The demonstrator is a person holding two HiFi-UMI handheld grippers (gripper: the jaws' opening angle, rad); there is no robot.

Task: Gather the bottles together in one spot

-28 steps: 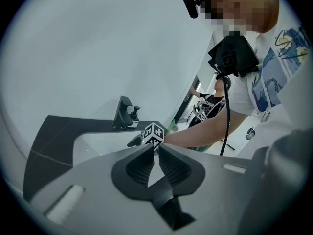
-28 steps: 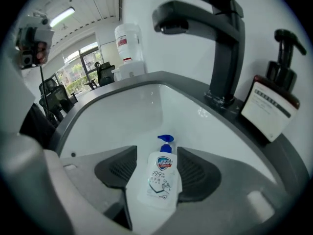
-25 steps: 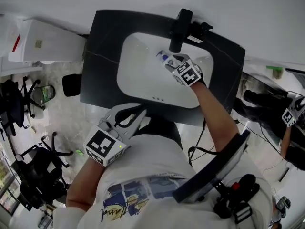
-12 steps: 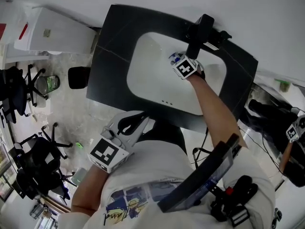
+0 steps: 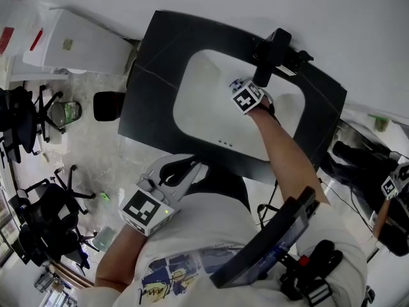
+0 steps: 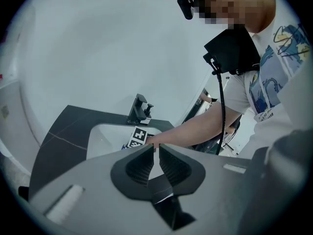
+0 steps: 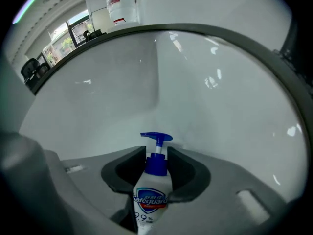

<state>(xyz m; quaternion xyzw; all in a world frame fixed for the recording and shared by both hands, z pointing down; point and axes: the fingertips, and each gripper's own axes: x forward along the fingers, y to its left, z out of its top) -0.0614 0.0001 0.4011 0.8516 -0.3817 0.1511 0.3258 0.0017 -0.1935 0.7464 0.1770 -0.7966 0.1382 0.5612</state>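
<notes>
**Head view:** The right claw (image 5: pixel 243 91) points steeply down into the white sink (image 5: pixel 192 101), just beside the black tap (image 5: pixel 271 53). The bottle (image 5: pixel 236 82) shows only as a small blue and white bit at the far side of the claw's marker cube, near the sink's back wall. Bare basin spreads out to the left of it. The sink is set in a dark worktop (image 5: pixel 153 75), with a wide dark band on the left and narrower ones at the front and back. The left claw (image 5: pixel 193 166) hangs by the person's waist, just off the worktop's near edge and well apart from the sink.

**Left gripper view:** The left claw's 2 jaws stand together except for a thin slit, and nothing is between them. Past their tips lie the worktop, the sink and the right arm reaching into it.

**Right gripper view:** The bottle sits between the 2 jaws with its white body toward the camera. Its blue pump sticks out past the tips. The jaws have just been closing, and their pads now press on the bottle's shoulder and collar. Whether the bottle rests on the basin cannot be told. Ahead, the smooth white basin rises to its curved rim.
</notes>
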